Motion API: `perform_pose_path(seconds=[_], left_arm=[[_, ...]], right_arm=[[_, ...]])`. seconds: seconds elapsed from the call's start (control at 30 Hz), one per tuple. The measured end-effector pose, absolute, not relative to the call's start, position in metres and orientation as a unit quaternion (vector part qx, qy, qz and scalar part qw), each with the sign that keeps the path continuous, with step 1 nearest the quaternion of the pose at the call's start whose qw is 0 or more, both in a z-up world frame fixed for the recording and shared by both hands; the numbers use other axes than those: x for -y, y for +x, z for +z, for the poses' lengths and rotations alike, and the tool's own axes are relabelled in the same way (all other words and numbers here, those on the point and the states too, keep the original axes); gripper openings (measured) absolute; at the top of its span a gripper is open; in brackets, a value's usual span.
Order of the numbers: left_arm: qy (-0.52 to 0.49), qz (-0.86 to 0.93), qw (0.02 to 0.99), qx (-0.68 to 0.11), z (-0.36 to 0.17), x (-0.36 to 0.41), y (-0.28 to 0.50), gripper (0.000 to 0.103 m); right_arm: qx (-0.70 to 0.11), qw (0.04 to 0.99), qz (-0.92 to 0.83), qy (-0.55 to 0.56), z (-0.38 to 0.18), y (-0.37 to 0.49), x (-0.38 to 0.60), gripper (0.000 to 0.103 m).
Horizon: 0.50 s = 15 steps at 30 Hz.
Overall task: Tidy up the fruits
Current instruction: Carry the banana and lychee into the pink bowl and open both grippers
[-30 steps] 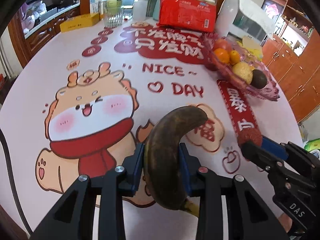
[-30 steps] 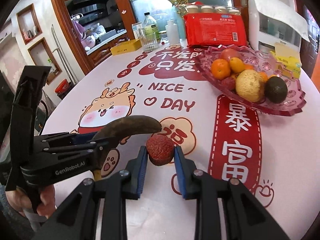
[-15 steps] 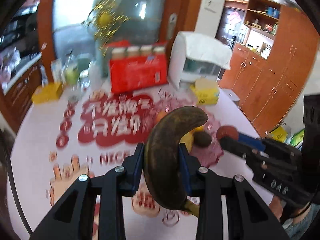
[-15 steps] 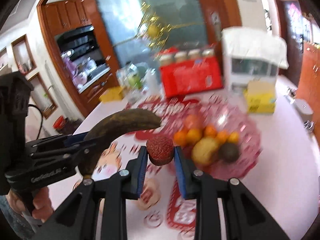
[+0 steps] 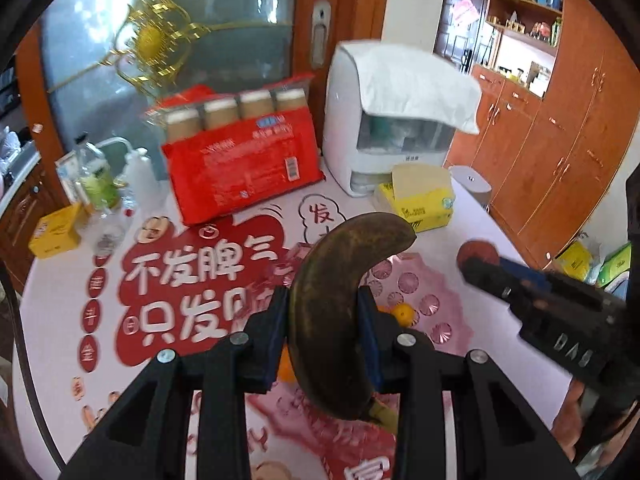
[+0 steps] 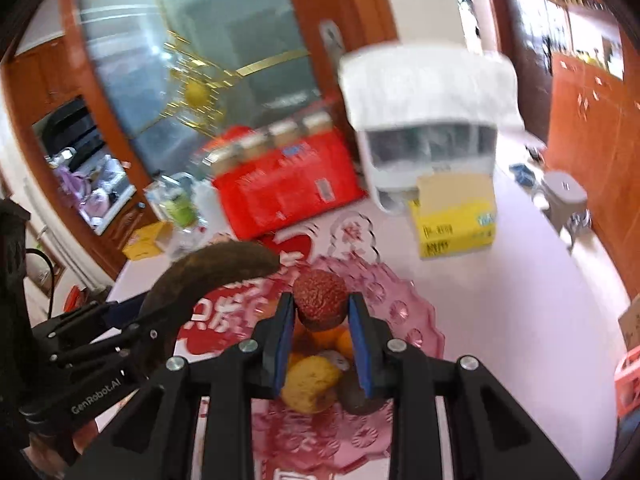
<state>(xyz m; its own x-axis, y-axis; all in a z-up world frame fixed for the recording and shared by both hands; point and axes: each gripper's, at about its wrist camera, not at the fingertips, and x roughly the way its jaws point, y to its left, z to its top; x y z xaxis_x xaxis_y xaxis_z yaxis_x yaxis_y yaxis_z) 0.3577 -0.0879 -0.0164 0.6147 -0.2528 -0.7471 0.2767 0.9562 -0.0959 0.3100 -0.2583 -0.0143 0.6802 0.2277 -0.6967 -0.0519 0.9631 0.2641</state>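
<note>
**Me:** Banana [image 5: 340, 312] first, from the left wrist view: my left claw [image 5: 324, 320] is clamped on its middle, blue pads pressed to both sides, the dark brown tip curving up and to the right. It hangs above the pink glass fruit dish [image 5: 424, 300], not touching it.

**You:** What else is in that view?

**Me:** 1 small orange [image 5: 402, 314] lies in the dish just right of the claw. Off to the right, my right claw [image 5: 478, 264] carries a red lychee [image 5: 476, 251] at its tip. At the back of the desk [image 5: 460, 248] stand a red pack of jars [image 5: 240, 164], a white appliance [image 5: 384, 136] with a cloth draped over it, and a yellow tissue pack [image 5: 420, 200].

**You:** And the right wrist view?

**Me:** Blurry, but clear enough. My right claw [image 6: 322, 316] grips the lychee [image 6: 320, 300] between its 2 blue pads, up over the fruit dish [image 6: 404, 316]. Below it, in the dish, I see a yellowish round fruit [image 6: 310, 384], a dark one [image 6: 356, 398] beside it, and orange ones [image 6: 328, 338] behind. On the left, the left claw [image 6: 132, 320] holds the banana [image 6: 208, 276], its tip reaching toward the lychee without touching it.
</note>
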Motion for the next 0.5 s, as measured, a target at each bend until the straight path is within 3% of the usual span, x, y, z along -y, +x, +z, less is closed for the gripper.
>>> perform_pose_path(seconds=[0.23,0.5], left_arm=[[0.033,-0.160,0.873,-0.460,-0.086,0.123,0.388,0.032],[0.050,-0.162,0.854,-0.492,-0.123,0.137,0.397,0.032]], right_arm=[[-0.456,0.880,0.053,0.124,-0.095,0.340,0.274,0.027],[-0.487,0.865,0.043,0.117,-0.137,0.355,0.277,0.029]])
